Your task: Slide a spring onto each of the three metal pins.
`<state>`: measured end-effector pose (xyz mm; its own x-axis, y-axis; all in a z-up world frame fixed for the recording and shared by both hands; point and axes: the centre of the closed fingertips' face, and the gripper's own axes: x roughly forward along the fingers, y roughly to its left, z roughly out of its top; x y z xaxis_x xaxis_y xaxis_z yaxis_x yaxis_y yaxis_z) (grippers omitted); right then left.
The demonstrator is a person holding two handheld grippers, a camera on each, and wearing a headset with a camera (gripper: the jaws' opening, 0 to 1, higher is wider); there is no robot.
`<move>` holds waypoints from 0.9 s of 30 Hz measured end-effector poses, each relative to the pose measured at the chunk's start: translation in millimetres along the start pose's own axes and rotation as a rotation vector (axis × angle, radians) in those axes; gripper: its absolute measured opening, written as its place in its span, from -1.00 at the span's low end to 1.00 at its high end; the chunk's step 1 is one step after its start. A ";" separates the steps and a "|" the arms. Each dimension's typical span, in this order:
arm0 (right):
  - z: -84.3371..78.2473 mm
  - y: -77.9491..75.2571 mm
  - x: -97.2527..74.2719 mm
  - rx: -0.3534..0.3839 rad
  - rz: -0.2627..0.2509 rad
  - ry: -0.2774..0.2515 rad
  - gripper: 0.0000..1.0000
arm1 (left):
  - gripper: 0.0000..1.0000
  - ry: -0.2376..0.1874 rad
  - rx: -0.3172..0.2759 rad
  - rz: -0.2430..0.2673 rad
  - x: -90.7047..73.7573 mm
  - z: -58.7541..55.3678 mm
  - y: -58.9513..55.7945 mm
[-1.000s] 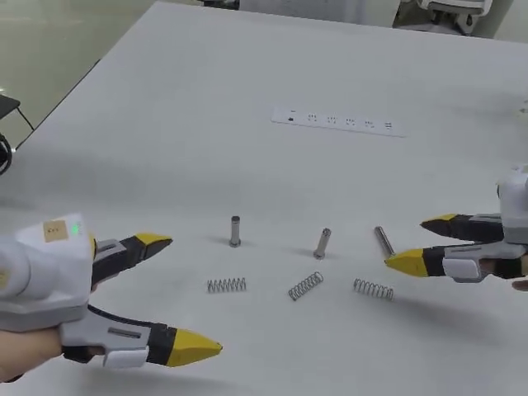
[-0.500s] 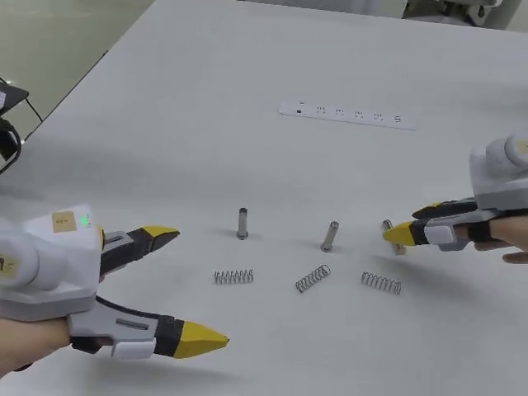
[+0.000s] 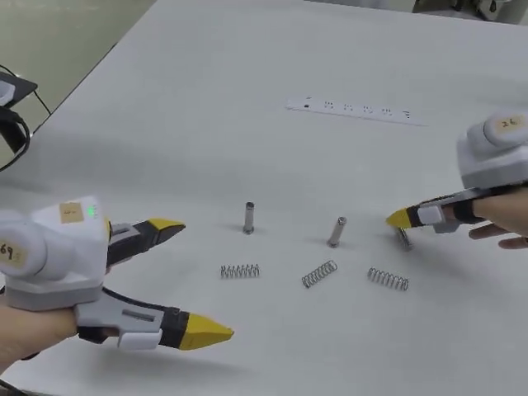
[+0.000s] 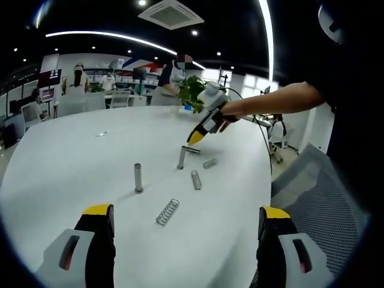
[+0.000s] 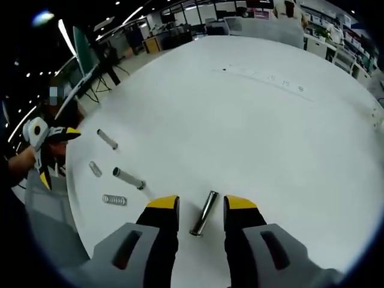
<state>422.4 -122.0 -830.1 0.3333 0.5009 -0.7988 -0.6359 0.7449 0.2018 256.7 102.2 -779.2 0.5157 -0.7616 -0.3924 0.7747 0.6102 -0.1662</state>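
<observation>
Head view gives us three pins on the desk [image 3: 206, 99], and we take the middle pin [image 3: 337, 232] as our marker: the left pin [image 3: 248, 218] and right pin [image 3: 403, 238] flank it, and three springs [image 3: 319, 273] lie loose just nearer us than it. No spring sits on a pin, so we judge all three still to do. Our right tool [image 3: 400, 219], jaws narrowly apart, straddles the right pin without clamping; our left tool [image 3: 200, 279] gapes wide, empty, well left of the marker
</observation>
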 end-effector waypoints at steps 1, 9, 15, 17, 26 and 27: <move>-1.5 -1.1 1.6 0.008 -0.005 0.009 -0.48 | 0.95 0.000 0.000 0.000 -0.2 -0.2 0.2; -9.2 -3.3 8.1 0.047 -0.021 0.051 -0.61 | 0.94 -0.003 -0.004 0.011 -4.3 -0.9 6.6; -11.1 -7.3 12.9 0.048 -0.042 0.083 -0.65 | 0.93 0.000 -0.007 0.010 -3.7 -2.9 7.4; -10.7 -7.9 12.7 0.050 -0.048 0.080 -0.65 | 0.93 -0.001 -0.008 0.009 -3.4 -3.0 7.4; -13.0 -10.3 13.6 0.063 -0.070 0.094 -0.76 | 0.93 0.002 -0.012 0.010 -3.8 -5.0 7.9; -13.0 -10.1 13.5 0.068 -0.069 0.093 -0.77 | 0.93 0.001 -0.012 0.011 -3.9 -5.1 8.1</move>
<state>424.3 -128.5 -850.3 0.3064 0.4064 -0.8608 -0.5641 0.8059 0.1797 259.1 111.3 -783.6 0.5239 -0.7544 -0.3955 0.7642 0.6213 -0.1728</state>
